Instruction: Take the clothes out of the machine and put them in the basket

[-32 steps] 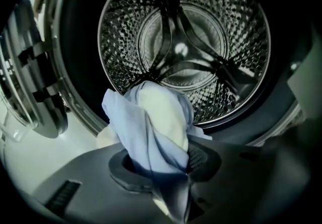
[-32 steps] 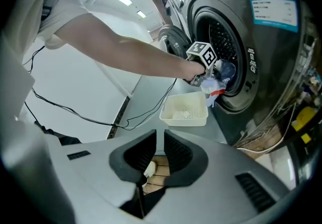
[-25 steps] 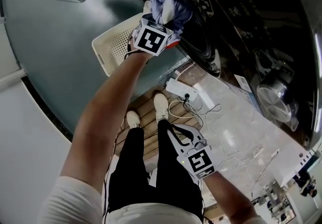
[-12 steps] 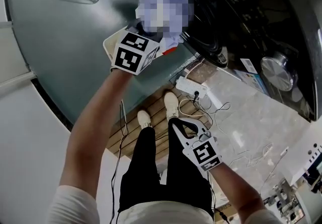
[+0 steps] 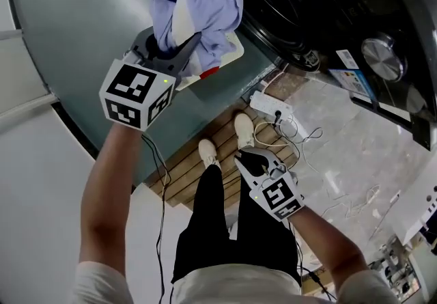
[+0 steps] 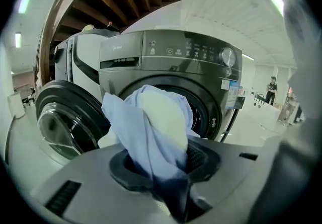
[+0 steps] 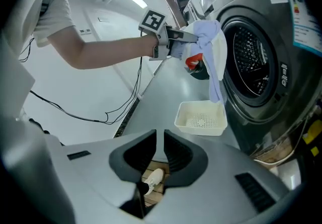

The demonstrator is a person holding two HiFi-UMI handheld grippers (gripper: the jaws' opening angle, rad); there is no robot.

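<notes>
A bundle of pale blue and white clothes hangs from my left gripper, which is shut on it. In the left gripper view the clothes fill the jaws in front of the grey washing machine. In the right gripper view the bundle hangs outside the drum opening, above the cream basket on the floor. A red piece shows under the bundle. My right gripper stays low by the person's legs, shut on nothing.
The machine's round door stands open to the left. A white power strip with cables lies on the floor by the machine. Wooden slats lie under the person's shoes. A black cable trails across the floor.
My left gripper has drawn the clothes out of the drum and lifted them up and away from the opening. The right gripper has barely moved.
</notes>
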